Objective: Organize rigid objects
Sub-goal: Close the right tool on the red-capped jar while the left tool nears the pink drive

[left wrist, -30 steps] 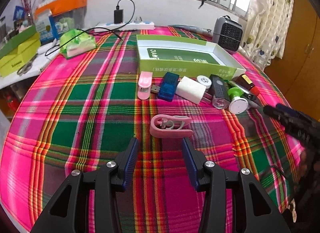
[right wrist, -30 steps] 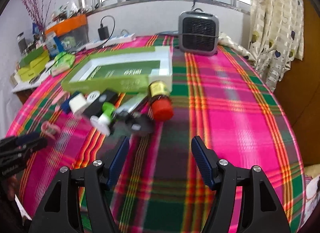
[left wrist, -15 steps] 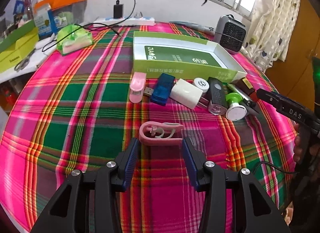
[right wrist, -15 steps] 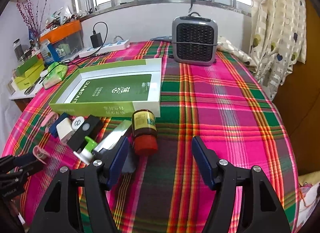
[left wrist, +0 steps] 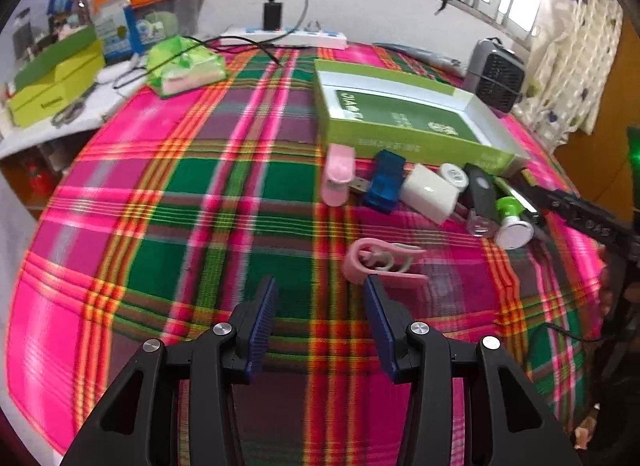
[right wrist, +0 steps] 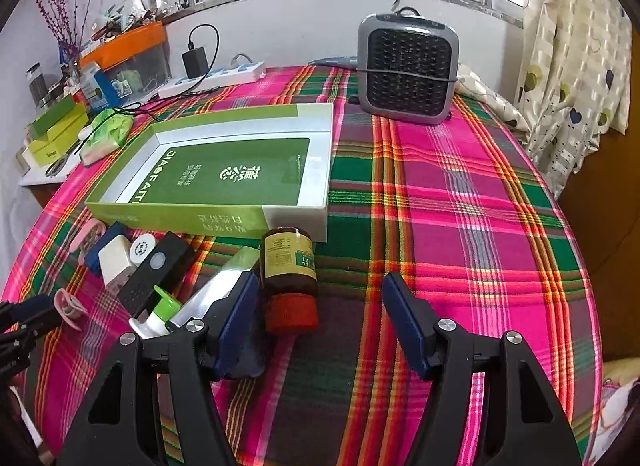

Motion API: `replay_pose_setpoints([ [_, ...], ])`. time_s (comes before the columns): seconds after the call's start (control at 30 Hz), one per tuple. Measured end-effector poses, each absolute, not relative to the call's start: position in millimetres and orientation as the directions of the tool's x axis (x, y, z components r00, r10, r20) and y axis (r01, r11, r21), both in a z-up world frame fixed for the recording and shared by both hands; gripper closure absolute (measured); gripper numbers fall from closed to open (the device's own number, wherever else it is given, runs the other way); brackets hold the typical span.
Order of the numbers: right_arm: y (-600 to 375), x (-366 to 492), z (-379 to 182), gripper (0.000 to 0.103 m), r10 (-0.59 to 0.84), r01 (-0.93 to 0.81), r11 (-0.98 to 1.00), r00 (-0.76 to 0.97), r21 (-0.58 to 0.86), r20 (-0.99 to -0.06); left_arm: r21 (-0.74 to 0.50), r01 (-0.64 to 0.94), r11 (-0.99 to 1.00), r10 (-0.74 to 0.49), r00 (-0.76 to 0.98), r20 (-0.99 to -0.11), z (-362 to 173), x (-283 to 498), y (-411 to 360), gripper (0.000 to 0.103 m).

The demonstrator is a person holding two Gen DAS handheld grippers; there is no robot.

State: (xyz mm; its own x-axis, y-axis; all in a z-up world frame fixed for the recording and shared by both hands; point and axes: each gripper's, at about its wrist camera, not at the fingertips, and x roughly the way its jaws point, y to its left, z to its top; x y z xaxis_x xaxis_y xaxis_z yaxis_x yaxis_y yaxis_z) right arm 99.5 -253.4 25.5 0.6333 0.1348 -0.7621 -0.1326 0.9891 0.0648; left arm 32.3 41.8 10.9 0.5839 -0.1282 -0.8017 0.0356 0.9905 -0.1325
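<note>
The left gripper [left wrist: 320,284] hangs low over the plaid tablecloth [left wrist: 192,201] with its blue-padded fingers spread wide and nothing between them; the pink clip [left wrist: 378,262] lies flat on the cloth just ahead and to the right, its near edge right at the tip of the right-hand finger, though the blur leaves it unclear whether they touch. Beyond the clip a row of small items lies along the front wall of the green box lid [left wrist: 404,121] — a pink USB stick [left wrist: 338,173], a blue USB adapter [left wrist: 384,181], a white charger block [left wrist: 430,191], a small white round case [left wrist: 454,175], a black rectangular device [left wrist: 482,193] and a green-and-white stamp-like piece [left wrist: 510,221]. The right gripper [right wrist: 318,286] is also wide open and empty, its fingers low over the cloth; the brown bottle with a red cap [right wrist: 290,278] lies on its side just inside the left-hand finger, cap toward the camera, close beside the pad but not clamped. A silver tube [right wrist: 218,290] lies just left of that finger, partly hidden by it. In this view the box lid [right wrist: 224,221] sits open side up just behind the bottle, nothing in it, and a grey fan heater [right wrist: 408,69] stands well behind near the window.
</note>
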Motion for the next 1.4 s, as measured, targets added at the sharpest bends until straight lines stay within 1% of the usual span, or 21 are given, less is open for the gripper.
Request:
replay_pose_setpoints([
  [0.17,-253,106,23,0.038,0.138,-0.143,0.988,0.617,0.063,-0.775,-0.169,0.091,0.981,-0.19,0.59,-0.785,19,26,31,0.06],
  [0.37,-252,111,19,0.038,0.13,-0.141,0.988,0.6,0.055,-0.789,-0.154,0.126,0.98,-0.199,0.582,-0.788,25,24,15,0.06],
  [0.53,-254,111,19,0.038,0.136,-0.134,0.989,0.604,0.068,-0.785,-0.126,0.122,0.985,-0.173,0.56,-0.81,18,30,6,0.06],
  [0.9,-248,109,17,0.039,0.15,-0.158,0.985,0.599,0.067,-0.787,-0.079,0.029,0.996,-0.081,0.566,-0.82,16,34,18,0.06],
  [0.97,-248,109,17,0.042,0.146,-0.159,0.985,0.601,0.062,-0.786,-0.064,0.018,0.998,-0.063,0.565,-0.823,15,33,24,0.06],
  [1.03,-248,109,17,0.051,0.147,-0.162,0.985,0.599,0.061,-0.787,-0.055,0.007,0.998,-0.05,0.561,-0.827,13,34,29,0.06],
  [1.07,-248,109,17,0.053,0.146,-0.162,0.985,0.599,0.06,-0.787,-0.056,-0.001,0.998,-0.046,0.558,-0.829,12,34,33,0.06],
  [1.1,-248,109,16,0.057,0.146,-0.162,0.985,0.599,0.059,-0.787,-0.066,-0.001,0.998,-0.054,0.56,-0.827,12,34,35,0.06],
  [1.17,-248,109,17,0.061,0.149,-0.165,0.984,0.601,0.061,-0.785,-0.101,0.02,0.995,-0.094,0.565,-0.819,14,35,39,0.06],
  [1.2,-249,108,17,0.066,0.15,-0.165,0.984,0.603,0.061,-0.784,-0.114,0.031,0.993,-0.112,0.568,-0.815,14,35,38,0.06],
  [1.23,-249,108,18,0.068,0.148,-0.164,0.985,0.606,0.059,-0.782,-0.134,0.05,0.99,-0.139,0.569,-0.81,15,35,38,0.06],
  [1.4,-250,105,21,0.068,0.14,-0.159,0.986,0.622,0.05,-0.771,-0.237,0.091,0.967,-0.247,0.554,-0.795,14,38,36,0.06],
])
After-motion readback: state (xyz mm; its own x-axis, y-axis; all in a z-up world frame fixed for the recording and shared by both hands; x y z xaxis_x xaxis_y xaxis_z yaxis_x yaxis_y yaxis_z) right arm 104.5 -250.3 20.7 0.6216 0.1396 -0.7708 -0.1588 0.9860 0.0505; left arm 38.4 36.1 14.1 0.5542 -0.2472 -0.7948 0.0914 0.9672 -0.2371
